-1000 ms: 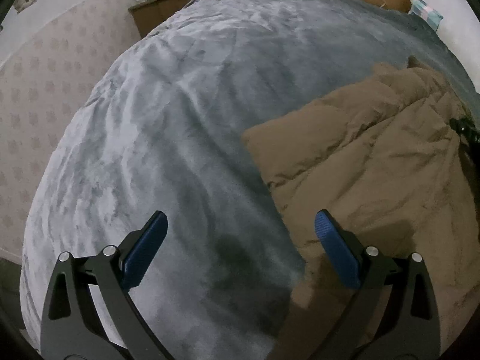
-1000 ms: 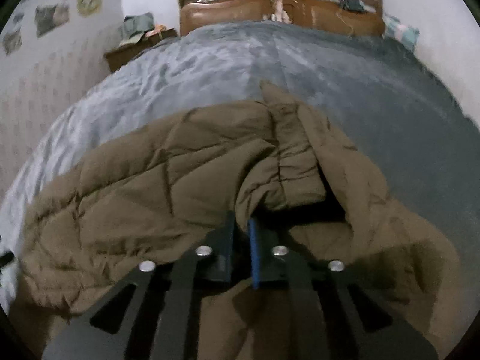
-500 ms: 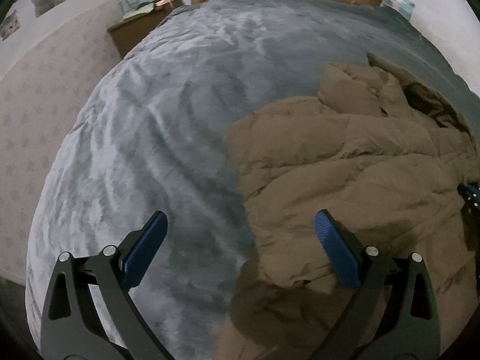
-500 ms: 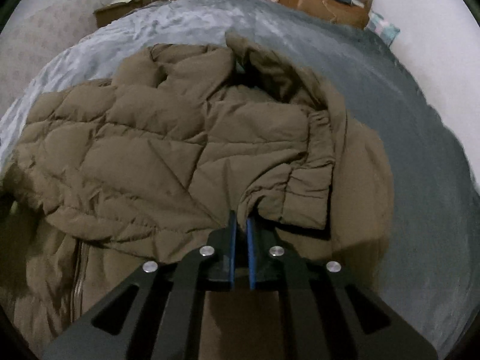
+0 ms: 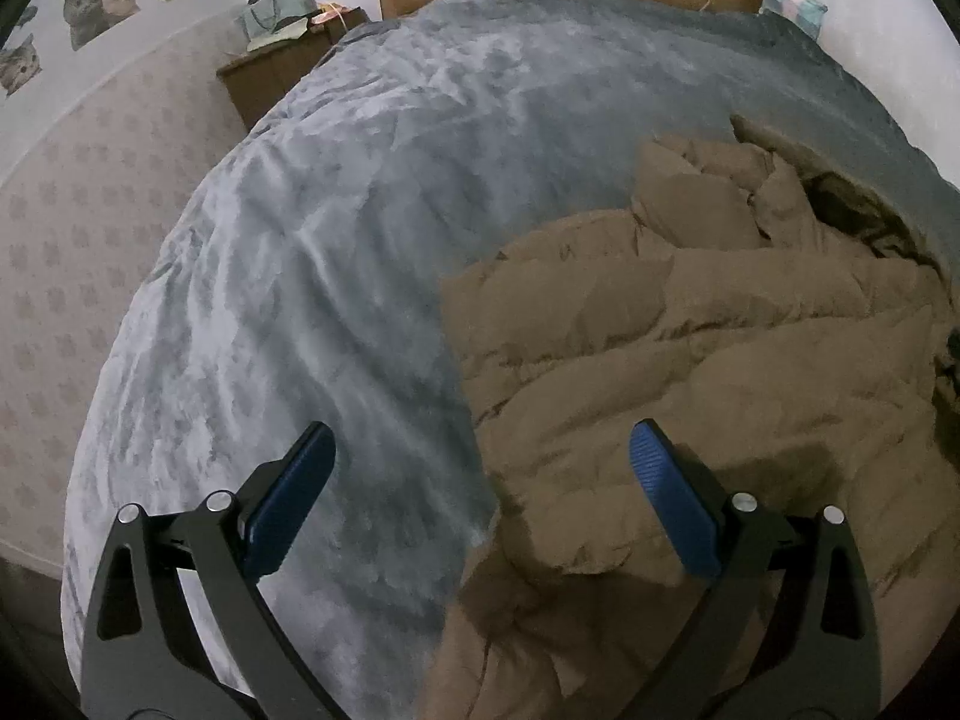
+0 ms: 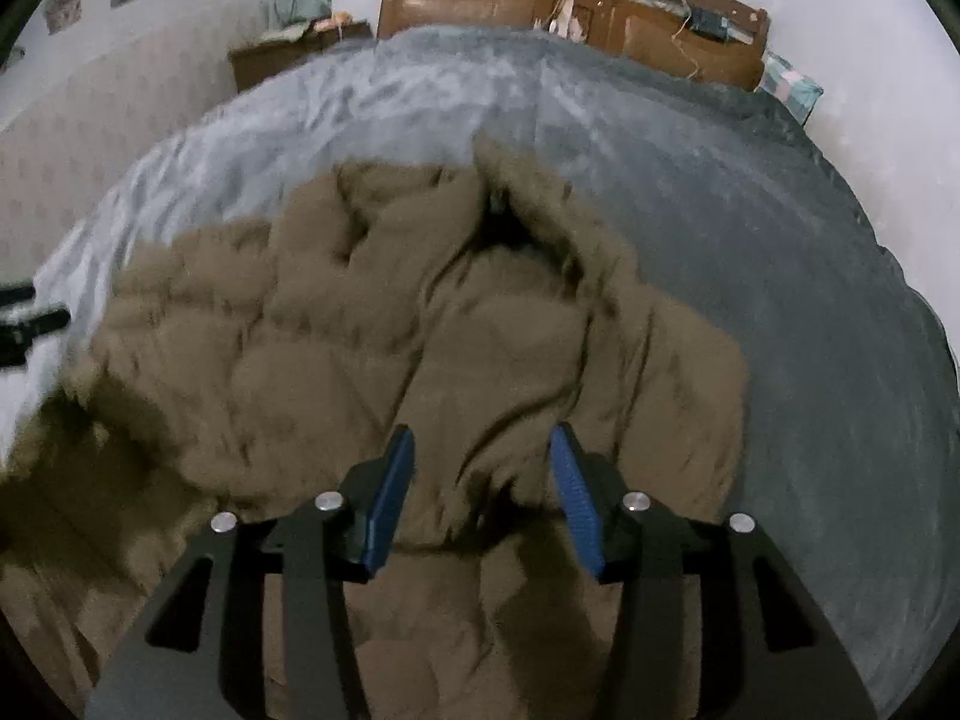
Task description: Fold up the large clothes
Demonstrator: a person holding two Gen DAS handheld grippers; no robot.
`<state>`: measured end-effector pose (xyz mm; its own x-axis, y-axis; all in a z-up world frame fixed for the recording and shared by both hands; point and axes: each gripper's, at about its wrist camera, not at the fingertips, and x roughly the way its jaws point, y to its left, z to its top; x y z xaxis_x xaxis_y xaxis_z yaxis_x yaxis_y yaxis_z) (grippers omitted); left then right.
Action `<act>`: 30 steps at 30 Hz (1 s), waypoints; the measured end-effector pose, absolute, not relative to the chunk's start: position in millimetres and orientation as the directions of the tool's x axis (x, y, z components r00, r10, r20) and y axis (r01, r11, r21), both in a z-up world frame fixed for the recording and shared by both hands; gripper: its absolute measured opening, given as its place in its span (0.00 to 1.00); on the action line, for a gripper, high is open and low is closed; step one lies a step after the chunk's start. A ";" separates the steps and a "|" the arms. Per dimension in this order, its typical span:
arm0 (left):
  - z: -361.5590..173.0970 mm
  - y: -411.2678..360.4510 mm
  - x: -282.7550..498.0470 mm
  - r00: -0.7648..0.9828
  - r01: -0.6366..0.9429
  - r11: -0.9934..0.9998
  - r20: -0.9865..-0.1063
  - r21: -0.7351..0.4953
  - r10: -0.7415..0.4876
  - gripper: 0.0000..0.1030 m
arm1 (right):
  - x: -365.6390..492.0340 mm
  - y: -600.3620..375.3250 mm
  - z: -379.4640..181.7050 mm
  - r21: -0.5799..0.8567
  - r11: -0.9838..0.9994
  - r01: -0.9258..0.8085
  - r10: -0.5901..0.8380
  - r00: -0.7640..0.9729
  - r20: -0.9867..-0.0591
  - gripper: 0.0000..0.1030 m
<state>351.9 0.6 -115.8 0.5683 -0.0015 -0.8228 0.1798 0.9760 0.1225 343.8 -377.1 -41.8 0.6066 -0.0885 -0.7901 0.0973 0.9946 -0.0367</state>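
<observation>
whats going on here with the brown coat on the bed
A person with a tool in each hand is folding a brown puffy coat laid on a grey bedspread. The right tool is opening above the coat, nothing pinched between its pads. The left tool is wide open and empty, at the coat's left edge.

Olive-brown quilted jacket (image 6: pixel 480 330) lying on a grey-blue blanket (image 5: pixel 336 276); brown headboard (image 6: pixel 540 6) showing at top of frame; gripper pads (image 5: pixel 672 504) appearing blue.
</observation>
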 end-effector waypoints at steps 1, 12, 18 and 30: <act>-116.1 1.7 353.1 0.569 0.178 0.976 -0.822 0.128 0.004 0.95 | 354.4 -380.5 -36.1 -0.053 0.993 0.101 -0.104 0.615 -0.782 0.51; -136.1 10.0 375.8 0.537 0.135 0.976 -0.841 0.172 0.074 0.95 | 470.8 -419.4 -51.8 -0.101 0.984 0.149 -0.170 0.579 -0.797 0.51; -140.8 16.2 375.5 0.522 0.121 0.978 -0.849 0.170 0.083 0.95 | 487.6 -441.7 -83.6 0.002 0.985 0.172 -0.091 0.528 -0.844 0.21; -117.8 4.7 348.0 0.567 0.122 0.977 -0.820 0.172 0.073 0.95 | 398.7 -445.0 -6.7 0.157 0.982 0.104 0.037 0.712 -0.702 0.09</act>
